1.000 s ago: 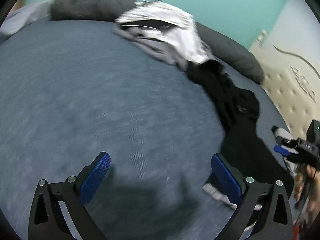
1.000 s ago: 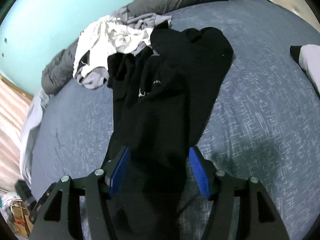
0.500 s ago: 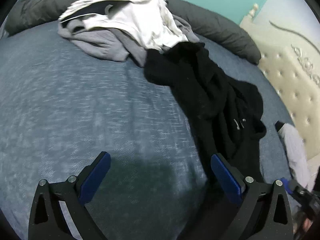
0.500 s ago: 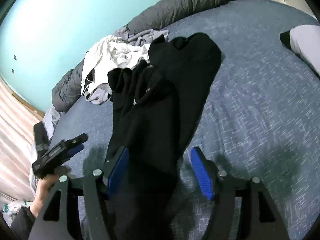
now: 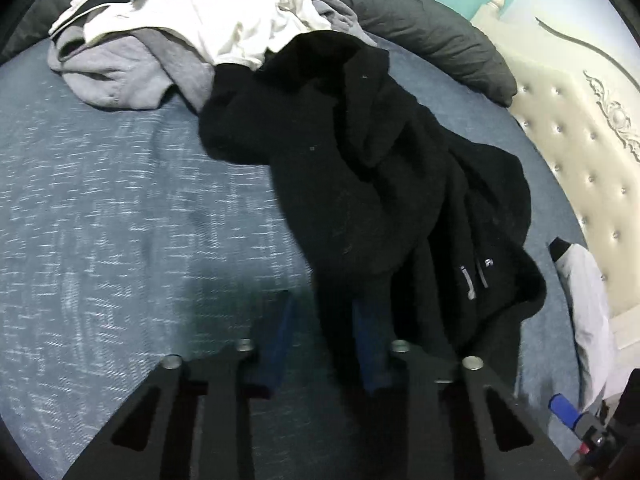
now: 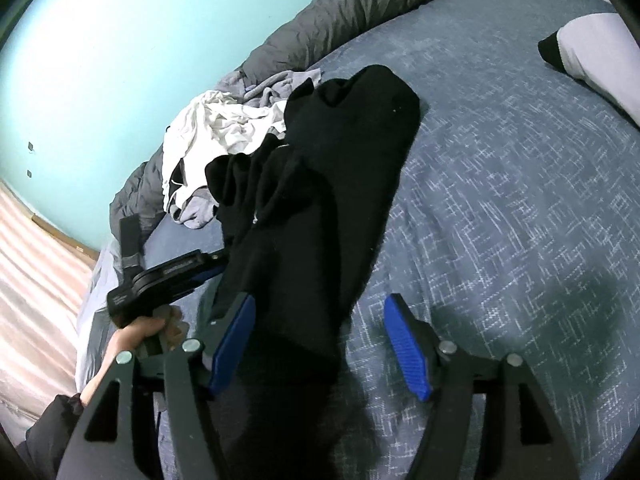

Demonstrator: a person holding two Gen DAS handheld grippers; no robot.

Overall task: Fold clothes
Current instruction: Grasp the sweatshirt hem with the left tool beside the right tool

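Black hoodie [image 5: 360, 184] fabric runs right up between my left gripper [image 5: 326, 332], whose jaws are closing on its near edge; the blur keeps me from telling whether the pads already bite the cloth. To do this well, I judge I should take a full pinch of one edge only, not a bunched double layer, and hold off pulling until the cloth is firmly caught, otherwise it will slip out as I lift. My right gripper [image 6: 320, 344] straddles the same garment's near end with its jaws spread wide, the left blue pad [image 6: 234, 344] touching the black cloth and the right one clear of it over the blue bedspread [image 6: 520, 208], so it grips nothing yet. Both grippers tilt down toward the bed, and in the right wrist view my left hand [image 6: 144, 328] wraps the other gripper's handle, low and just beside the hoodie. Beyond, the hoodie lies crumpled lengthwise across the bedspread, its far end touching a heap of white and grey clothes [image 5: 192, 20]. Behind that sits a dark grey duvet roll [image 5: 420, 28], then the turquoise wall [image 6: 120, 60] and the tufted cream headboard [image 5: 580, 160].
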